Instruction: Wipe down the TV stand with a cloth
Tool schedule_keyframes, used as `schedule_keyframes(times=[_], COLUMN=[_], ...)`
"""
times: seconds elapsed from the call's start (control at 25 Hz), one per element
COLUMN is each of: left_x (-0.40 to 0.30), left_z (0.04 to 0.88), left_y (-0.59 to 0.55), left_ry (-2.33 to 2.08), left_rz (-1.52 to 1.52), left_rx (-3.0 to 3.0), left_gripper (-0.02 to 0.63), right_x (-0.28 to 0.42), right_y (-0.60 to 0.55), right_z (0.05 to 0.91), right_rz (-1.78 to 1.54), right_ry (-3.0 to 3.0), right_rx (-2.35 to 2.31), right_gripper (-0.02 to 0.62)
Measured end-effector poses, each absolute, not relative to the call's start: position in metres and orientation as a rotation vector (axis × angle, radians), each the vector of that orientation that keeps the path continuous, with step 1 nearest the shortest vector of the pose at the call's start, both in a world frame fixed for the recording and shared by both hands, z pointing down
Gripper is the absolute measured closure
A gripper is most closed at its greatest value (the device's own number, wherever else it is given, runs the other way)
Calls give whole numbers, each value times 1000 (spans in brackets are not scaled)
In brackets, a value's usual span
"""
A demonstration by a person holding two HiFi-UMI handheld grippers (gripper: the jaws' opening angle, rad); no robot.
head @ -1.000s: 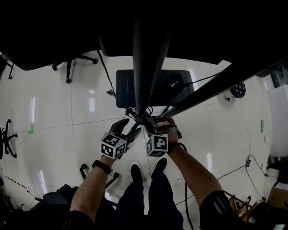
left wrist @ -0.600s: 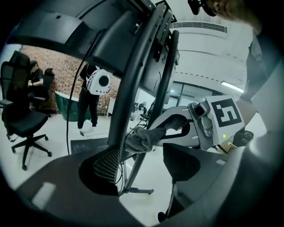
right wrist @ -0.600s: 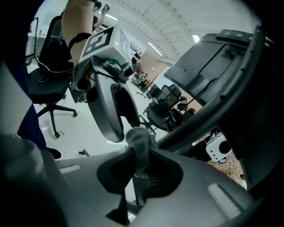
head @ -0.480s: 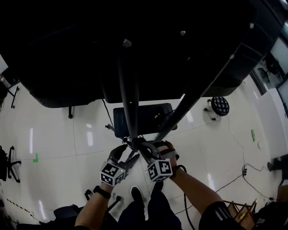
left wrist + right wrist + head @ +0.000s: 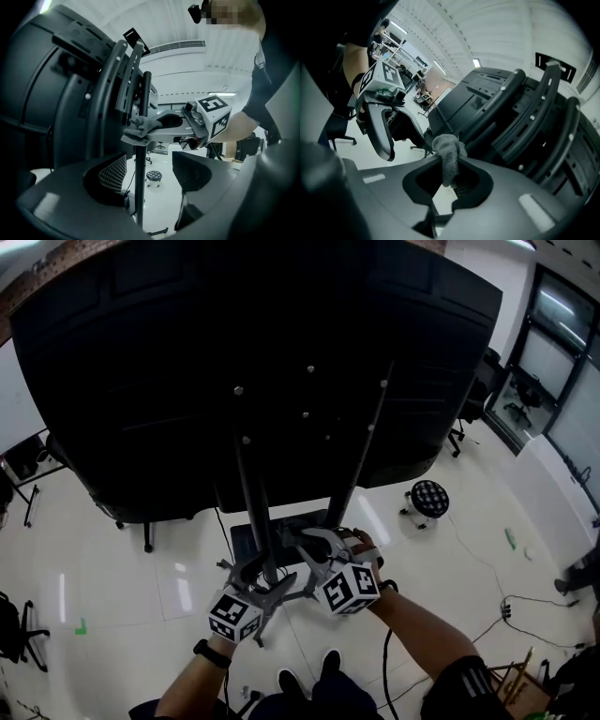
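So the left tool (image 5: 265, 577) has its jaws apart, sitting either side of the left upright pole (image 5: 253, 507) of the TV stand. In the left gripper view that pole (image 5: 139, 187) runs right down through the gap, nearer one jaw, and I can't tell if it's actually touching. The right tool (image 5: 317, 542) is clamped shut on a grey cloth (image 5: 448, 149), with a fuzzy wad of it bulging out above the jaw tips. From the left gripper view you can see that cloth (image 5: 138, 127) pressed up against the same pole, well above where the left tool's jaws are, with the right tool reaching in from the side. Both tools sit close together low on the stand, just above its dark base plate (image 5: 246, 538). The big black back of the TV (image 5: 253, 362) fills the top of the head view. There's white tiled floor (image 5: 122, 568) underneath and a small round stool (image 5: 428, 498) off to the right.
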State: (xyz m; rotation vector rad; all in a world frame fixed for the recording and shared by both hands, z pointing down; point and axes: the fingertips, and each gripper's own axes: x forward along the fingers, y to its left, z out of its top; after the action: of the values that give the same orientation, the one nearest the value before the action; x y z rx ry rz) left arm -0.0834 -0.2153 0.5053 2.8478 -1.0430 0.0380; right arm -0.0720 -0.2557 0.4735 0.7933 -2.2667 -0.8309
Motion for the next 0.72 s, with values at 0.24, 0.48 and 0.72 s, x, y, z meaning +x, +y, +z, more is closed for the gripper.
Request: schedule_keyframes(times=[0.24, 0.48, 0.72], left_x=[-66, -46, -14], left_z=[422, 342, 286], left_y=[-218, -222, -229], left_ry=[-1040, -1049, -1076], left_rz=[-22, -91, -142], left_rx=[2969, 3047, 3109], left_gripper=[276, 276, 279], right_x=[-47, -19, 12], right_y=[-255, -266, -279], right_z=[378, 294, 227], right_rz=[-1007, -1091, -1172], right_ry=[-2198, -2206, -2157], right_rx=[864, 941, 931], right_gripper=[557, 557, 557])
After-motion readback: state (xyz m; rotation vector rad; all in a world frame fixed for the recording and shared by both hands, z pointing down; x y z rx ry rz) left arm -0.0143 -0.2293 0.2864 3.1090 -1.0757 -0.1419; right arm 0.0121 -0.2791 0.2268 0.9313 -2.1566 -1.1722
